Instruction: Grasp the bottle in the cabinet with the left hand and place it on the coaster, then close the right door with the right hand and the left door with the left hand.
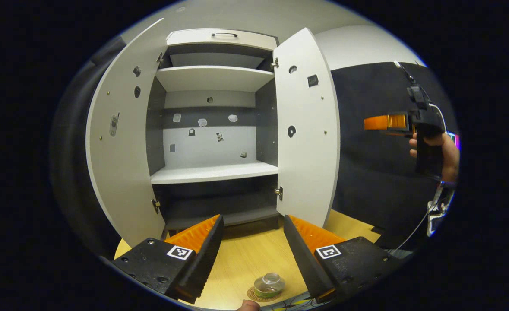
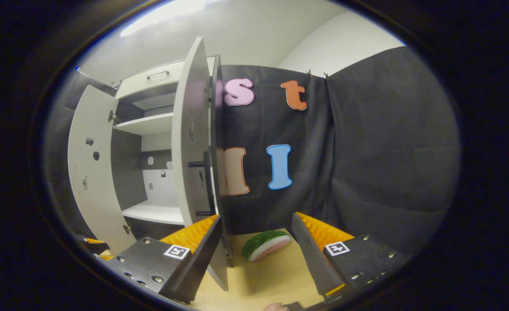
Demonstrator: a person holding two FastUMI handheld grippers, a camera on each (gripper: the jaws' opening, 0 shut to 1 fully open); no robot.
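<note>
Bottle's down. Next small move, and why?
Probably swing the right tool left onto the right door's outer face and push. The bottle sits on the coaster, both doors stand open, and both tools are open and empty.

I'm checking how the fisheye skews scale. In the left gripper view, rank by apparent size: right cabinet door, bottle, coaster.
1. right cabinet door, by far
2. bottle and coaster: alike, coaster mostly covered, so unranked

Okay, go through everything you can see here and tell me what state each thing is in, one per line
Bottle: upright on the coaster, released.
Left door: open.
Right door: open.
Top drawer: closed.
Left gripper: jaws open, empty.
Right gripper: jaws open, empty.
Watermelon slice: lying on the table.
</note>
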